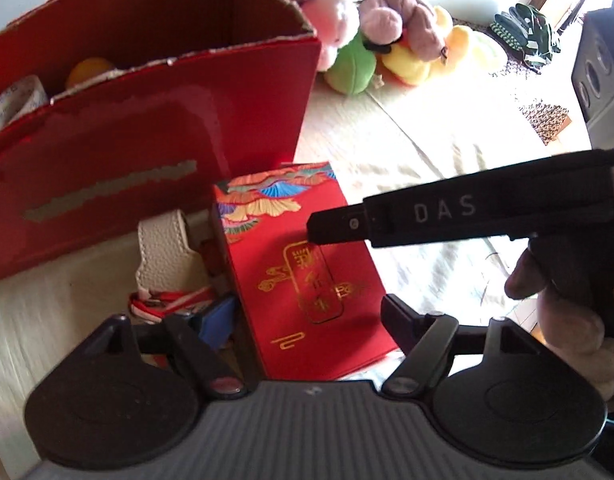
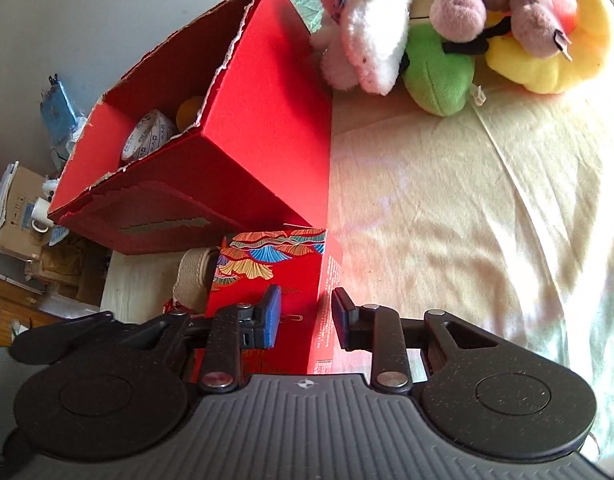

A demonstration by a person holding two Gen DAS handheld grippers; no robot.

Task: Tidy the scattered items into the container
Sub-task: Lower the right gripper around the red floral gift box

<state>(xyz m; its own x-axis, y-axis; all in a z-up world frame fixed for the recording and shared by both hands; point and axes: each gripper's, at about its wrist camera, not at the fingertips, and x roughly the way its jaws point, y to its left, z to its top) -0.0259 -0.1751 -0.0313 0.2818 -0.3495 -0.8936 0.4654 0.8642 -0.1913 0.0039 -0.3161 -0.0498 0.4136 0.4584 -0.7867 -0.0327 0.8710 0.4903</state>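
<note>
My left tongs (image 1: 309,316) stand wide open, one finger on each side of the small red gift box (image 1: 307,276) with the gold lettering, neither pad pressing it — my right tongs (image 2: 305,318) hang part-open over that same box's edge, gripping nothing. The box lies on the cream cloth (image 2: 447,220), just beside a beige strap (image 1: 163,248) and touching the big red carton (image 1: 147,152). The carton holds a tape roll (image 2: 147,136) and something orange (image 2: 191,112); plush toys (image 2: 447,28) are piled by its far corner.
</note>
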